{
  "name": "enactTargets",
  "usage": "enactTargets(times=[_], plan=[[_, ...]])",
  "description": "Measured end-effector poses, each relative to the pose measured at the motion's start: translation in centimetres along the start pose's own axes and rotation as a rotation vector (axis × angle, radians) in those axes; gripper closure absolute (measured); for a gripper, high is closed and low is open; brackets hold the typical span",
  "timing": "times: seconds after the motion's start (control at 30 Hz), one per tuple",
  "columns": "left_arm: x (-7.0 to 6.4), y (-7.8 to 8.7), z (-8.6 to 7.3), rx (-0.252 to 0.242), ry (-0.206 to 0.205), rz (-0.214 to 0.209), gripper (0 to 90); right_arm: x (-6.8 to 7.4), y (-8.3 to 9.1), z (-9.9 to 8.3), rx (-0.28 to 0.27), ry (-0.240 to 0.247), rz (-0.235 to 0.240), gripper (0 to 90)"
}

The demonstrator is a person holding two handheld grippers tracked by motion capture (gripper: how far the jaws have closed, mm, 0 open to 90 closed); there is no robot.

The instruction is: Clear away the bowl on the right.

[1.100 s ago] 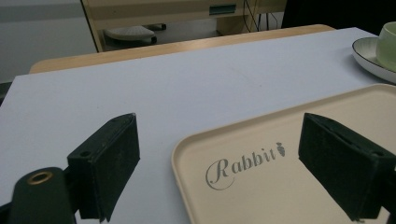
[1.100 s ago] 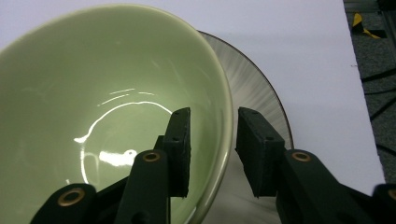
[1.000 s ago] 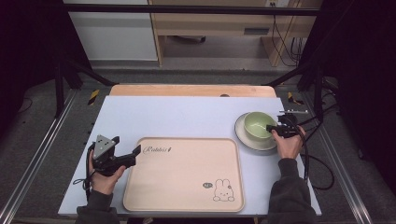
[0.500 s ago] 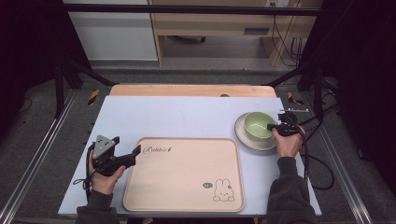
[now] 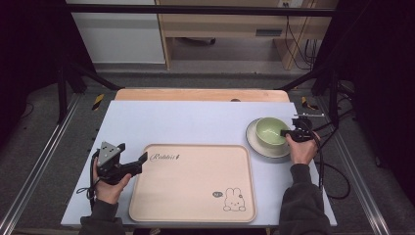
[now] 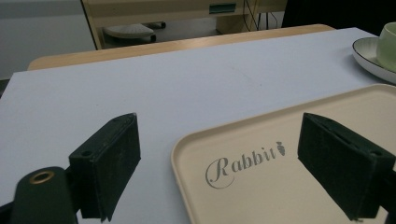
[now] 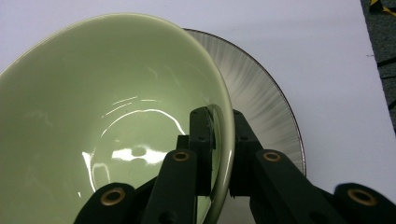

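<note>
**Pinching the green bowl's rim, right side of table**

Right tongs (image 7: 219, 154) clamped on the near rim of the green bowl (image 7: 107, 116): one jaw inside the wall, one outside, rim sandwiched between. In the high view the right tongs (image 5: 288, 133) sit at the bowl's (image 5: 270, 131) right edge, the right hand (image 5: 303, 149) behind them. Bowl sits on a pale plate (image 5: 259, 147) with a dark rim line, at the right side of the table (image 5: 195, 122); in the right gripper view it looks tilted over the plate (image 7: 266, 98).

Left tongs (image 5: 139, 161) spread wide apart, holding nothing, held by the left hand (image 5: 110, 183) at the left edge of the beige tray (image 5: 195, 191). In the left gripper view the jaws straddle the tray's (image 6: 299, 186) top-left corner, one jaw over bare table (image 6: 140, 93), the other over the tray near the "Rabbit" print (image 6: 243, 163). Cannot tell if they touch it.

Tray lies just beside the plate, empty, rabbit drawing (image 5: 234, 200) at its near right corner. Cable (image 5: 333, 171) trails off the right tongs over the table edge. Wooden furniture (image 5: 220, 24) stands beyond the table.
</note>
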State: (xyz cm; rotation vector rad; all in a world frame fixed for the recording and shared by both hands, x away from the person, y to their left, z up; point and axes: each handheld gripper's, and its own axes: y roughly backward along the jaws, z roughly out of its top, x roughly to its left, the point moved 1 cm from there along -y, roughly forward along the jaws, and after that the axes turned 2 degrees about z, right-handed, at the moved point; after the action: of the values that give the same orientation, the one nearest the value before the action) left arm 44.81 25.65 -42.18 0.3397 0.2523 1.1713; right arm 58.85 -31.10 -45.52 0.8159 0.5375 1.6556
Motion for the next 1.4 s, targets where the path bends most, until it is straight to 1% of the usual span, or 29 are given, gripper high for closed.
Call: enactTargets(times=[0.2, 0.3, 0.37, 0.6, 0.67, 0.73, 0.97, 1.03, 1.07, 1.1, 1.17, 1.23, 1.27, 1.3, 1.4], plan=[[0.0, 0.0, 0.0, -0.001, 0.0, 0.0, 12.7, 0.2, 0.1, 0.0, -0.003, -0.003, -0.003, 83.7], [0.0, 0.0, 0.0, -0.005, 0.005, -0.001, 12.7, 0.4, 0.4, 0.1, -0.005, 0.007, -0.007, 83.9], [0.0, 0.1, 0.1, -0.004, 0.002, -0.001, 12.7, 0.5, 0.5, 0.1, -0.009, 0.021, -0.019, 83.9], [0.0, 0.2, 0.1, -0.008, 0.005, -0.001, 12.8, 1.1, 0.9, 0.3, -0.026, 0.039, -0.018, 83.6], [0.0, 0.2, 0.1, -0.008, 0.005, 0.0, 12.8, 1.2, 1.0, 0.3, -0.025, 0.03, -0.014, 83.6], [0.0, 0.2, 0.1, -0.01, 0.008, -0.001, 12.8, 1.4, 1.2, 0.4, -0.032, 0.05, -0.019, 83.2], [0.0, 0.2, 0.2, -0.011, 0.008, -0.002, 12.8, 2.0, 1.5, 0.5, -0.041, 0.064, -0.02, 82.8], [0.0, 0.2, 0.2, -0.011, 0.007, -0.003, 12.8, 2.0, 1.5, 0.5, -0.04, 0.069, -0.017, 82.8], [0.1, 0.2, 0.2, -0.012, 0.007, -0.003, 12.8, 2.2, 1.6, 0.5, -0.039, 0.052, -0.016, 82.7], [0.1, 0.2, 0.2, -0.012, 0.007, -0.003, 12.8, 2.2, 1.6, 0.5, -0.039, 0.052, -0.016, 82.7], [0.1, 0.2, 0.2, -0.012, 0.007, -0.004, 12.8, 2.2, 1.6, 0.5, -0.038, 0.07, -0.016, 82.7], [0.1, 0.2, 0.2, -0.012, 0.007, -0.005, 12.8, 2.2, 1.7, 0.5, -0.039, 0.066, -0.012, 82.7], [0.0, 0.2, 0.2, -0.011, 0.007, -0.005, 12.9, 2.2, 1.8, 0.6, -0.044, 0.074, -0.008, 82.8], [0.0, 0.2, 0.2, -0.012, 0.007, -0.006, 12.8, 2.4, 1.9, 0.6, -0.046, 0.063, -0.003, 82.7], [0.0, 0.2, 0.2, -0.012, 0.007, -0.007, 12.8, 2.4, 2.3, 0.7, -0.056, 0.073, 0.005, 82.7]])
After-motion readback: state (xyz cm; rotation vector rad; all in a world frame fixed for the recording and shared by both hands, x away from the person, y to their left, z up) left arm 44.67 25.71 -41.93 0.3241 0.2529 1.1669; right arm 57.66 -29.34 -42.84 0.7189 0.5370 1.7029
